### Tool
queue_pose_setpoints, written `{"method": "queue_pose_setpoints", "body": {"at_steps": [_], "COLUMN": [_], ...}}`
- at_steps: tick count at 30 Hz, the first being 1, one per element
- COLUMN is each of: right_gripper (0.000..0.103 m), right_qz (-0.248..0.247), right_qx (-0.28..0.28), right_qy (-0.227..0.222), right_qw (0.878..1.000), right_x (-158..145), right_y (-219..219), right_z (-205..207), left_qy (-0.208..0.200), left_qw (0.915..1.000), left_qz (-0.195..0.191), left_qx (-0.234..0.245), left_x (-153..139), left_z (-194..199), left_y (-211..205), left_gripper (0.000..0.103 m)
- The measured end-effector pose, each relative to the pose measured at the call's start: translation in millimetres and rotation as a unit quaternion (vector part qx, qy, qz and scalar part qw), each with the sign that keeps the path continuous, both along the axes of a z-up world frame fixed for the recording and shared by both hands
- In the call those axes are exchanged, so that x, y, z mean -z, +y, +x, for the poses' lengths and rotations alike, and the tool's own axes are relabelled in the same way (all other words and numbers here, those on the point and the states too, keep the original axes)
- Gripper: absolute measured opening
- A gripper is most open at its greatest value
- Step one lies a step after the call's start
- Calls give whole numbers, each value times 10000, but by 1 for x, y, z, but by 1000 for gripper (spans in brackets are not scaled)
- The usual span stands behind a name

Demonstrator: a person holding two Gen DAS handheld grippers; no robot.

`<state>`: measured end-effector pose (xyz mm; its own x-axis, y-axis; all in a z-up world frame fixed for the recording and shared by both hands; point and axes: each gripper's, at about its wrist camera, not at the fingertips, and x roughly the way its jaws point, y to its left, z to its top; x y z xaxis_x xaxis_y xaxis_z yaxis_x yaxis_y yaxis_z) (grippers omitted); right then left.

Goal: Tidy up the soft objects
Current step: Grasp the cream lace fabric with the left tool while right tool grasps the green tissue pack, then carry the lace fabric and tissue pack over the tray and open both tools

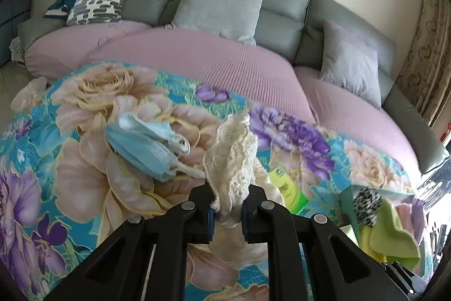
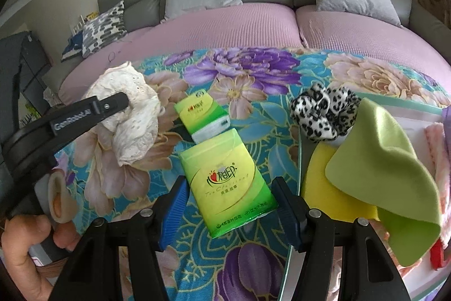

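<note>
On near worktop, left gripper (image 1: 227,209) clamped on cream lace cloth (image 1: 229,157); lift clear, avoid snagging blue mask (image 1: 146,144). Right gripper (image 2: 229,206) apart over tissue pack (image 2: 227,182).

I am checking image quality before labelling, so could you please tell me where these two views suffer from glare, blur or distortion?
Left wrist view: daylight blows out the right edge beside the curtain, the leopard-print scrunchie is smeared, and the fisheye bows the grey sofa. Right wrist view: evenly lit and sharp on the green tissue pack, dark vignette at the corners, the sofa curved likewise.
</note>
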<state>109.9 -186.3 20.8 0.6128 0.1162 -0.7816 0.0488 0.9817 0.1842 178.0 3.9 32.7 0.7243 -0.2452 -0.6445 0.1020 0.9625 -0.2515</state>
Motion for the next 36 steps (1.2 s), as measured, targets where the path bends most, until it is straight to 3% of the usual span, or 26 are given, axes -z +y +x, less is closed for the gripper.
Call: {"method": "queue_pose_setpoints", "body": {"at_steps": [8, 17, 28, 36], "right_gripper": [63, 63, 63, 63], "right_qz": [38, -77, -239, -156], "right_qx": [166, 852, 2414, 2826], "right_qy": [-482, -999, -924, -694], "right_qw": [9987, 9913, 9657, 9566], "right_x": [-32, -72, -80, -71], "right_y": [-8, -51, -148, -186], "right_z": [-14, -41, -86, -100], "left_qy": [-507, -895, -775, -539], "left_qw": [9986, 9934, 9827, 9666], "left_qz": [-140, -354, -444, -378], "left_qx": [66, 631, 1625, 2475], "left_x": [-38, -66, -65, -50], "left_z": [-17, -38, -57, -77], "left_y": [5, -22, -93, -156], "left_gripper": [15, 15, 15, 15]}}
